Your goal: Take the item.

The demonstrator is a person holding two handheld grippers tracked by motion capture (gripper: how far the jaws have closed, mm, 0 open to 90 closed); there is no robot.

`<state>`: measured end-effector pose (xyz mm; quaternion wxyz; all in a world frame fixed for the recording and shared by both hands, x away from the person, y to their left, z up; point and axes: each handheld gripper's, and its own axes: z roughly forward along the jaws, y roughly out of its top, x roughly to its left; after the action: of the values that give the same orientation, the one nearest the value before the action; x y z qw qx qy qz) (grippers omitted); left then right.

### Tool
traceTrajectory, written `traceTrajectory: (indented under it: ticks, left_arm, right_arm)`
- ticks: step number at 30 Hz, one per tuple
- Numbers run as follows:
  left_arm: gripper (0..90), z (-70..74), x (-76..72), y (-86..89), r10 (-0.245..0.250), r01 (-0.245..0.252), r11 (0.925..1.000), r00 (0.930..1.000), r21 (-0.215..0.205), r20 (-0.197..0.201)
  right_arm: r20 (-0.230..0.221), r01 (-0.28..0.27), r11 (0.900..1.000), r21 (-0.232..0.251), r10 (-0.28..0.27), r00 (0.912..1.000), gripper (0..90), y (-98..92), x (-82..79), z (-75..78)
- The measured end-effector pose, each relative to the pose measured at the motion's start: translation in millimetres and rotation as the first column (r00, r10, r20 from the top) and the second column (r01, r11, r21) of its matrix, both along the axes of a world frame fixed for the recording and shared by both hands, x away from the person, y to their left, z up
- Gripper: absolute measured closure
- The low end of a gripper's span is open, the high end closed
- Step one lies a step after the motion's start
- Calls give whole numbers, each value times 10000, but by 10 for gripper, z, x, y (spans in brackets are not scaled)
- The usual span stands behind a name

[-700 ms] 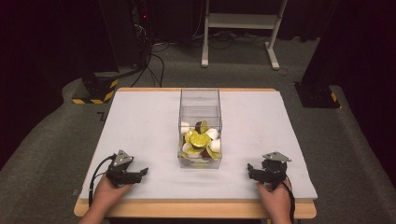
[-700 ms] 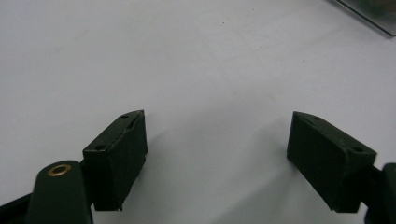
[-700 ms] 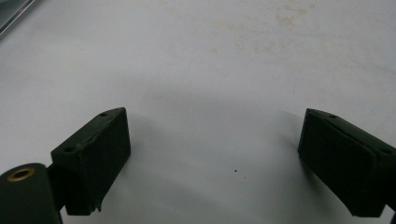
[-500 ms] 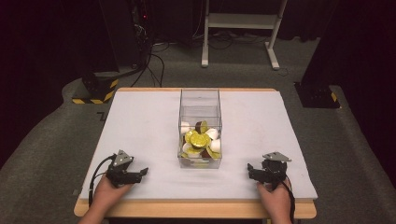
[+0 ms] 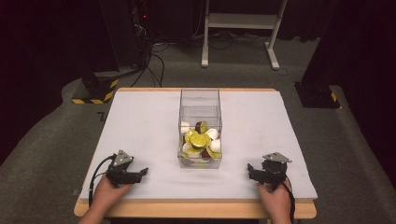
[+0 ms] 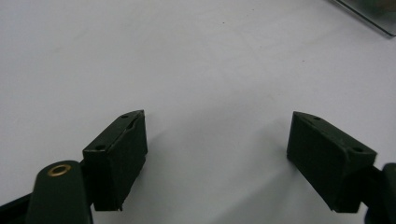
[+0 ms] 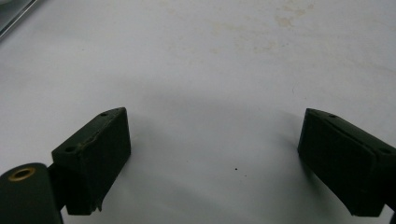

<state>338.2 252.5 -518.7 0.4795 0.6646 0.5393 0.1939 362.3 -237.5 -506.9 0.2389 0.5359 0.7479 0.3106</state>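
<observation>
— Clear plastic is what the box [image 5: 200, 128] is made of in the high view; where is it placed?

— At the middle of the white bench [image 5: 140, 126], its long axis run from six to twelve o'clock, with gold and white pieces [image 5: 200, 140] heaped at its near end. The left gripper [image 5: 139, 173] is seen at about eight o'clock of the box, the right gripper [image 5: 251, 171] at about four; both are well apart from it and about equally near. Dark floor, cables and a white frame [image 5: 243, 23] are seen beyond the bench.

— And the left gripper view?

— Jaws are held wide apart over bare white bench, nothing between them; a box corner [image 6: 373, 14] is caught at one o'clock.

— The right gripper view?

— Jaws likewise spread and empty; faint stains [image 7: 289, 18] are noted on the bench, a box edge [image 7: 14, 14] at eleven o'clock.
</observation>
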Motion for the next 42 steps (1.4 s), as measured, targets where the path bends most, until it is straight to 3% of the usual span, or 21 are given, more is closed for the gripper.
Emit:
traceTrajectory:
  ticks: [23,31,34,42]
  left_arm:
    - [205,1,0,3,-18,18,10000,10000,38,0]
    - [216,12,-11,-15,-7,8,9996,10000,274,-29]
    - [257,59,-9,-41,-211,210,9998,9996,-58,-170]
    - [241,252,-30,-139,-416,436,9983,9979,-391,493]
  right_arm:
    - [38,-1,10000,-9,2,10000,94,-2,-3,-3]
    - [3,-14,10000,0,14,10000,94,-4,1,-1]
    - [-41,-2,10000,12,2,10000,93,-2,3,1]
    - [-142,-87,10000,-3,87,9999,90,-5,17,10]
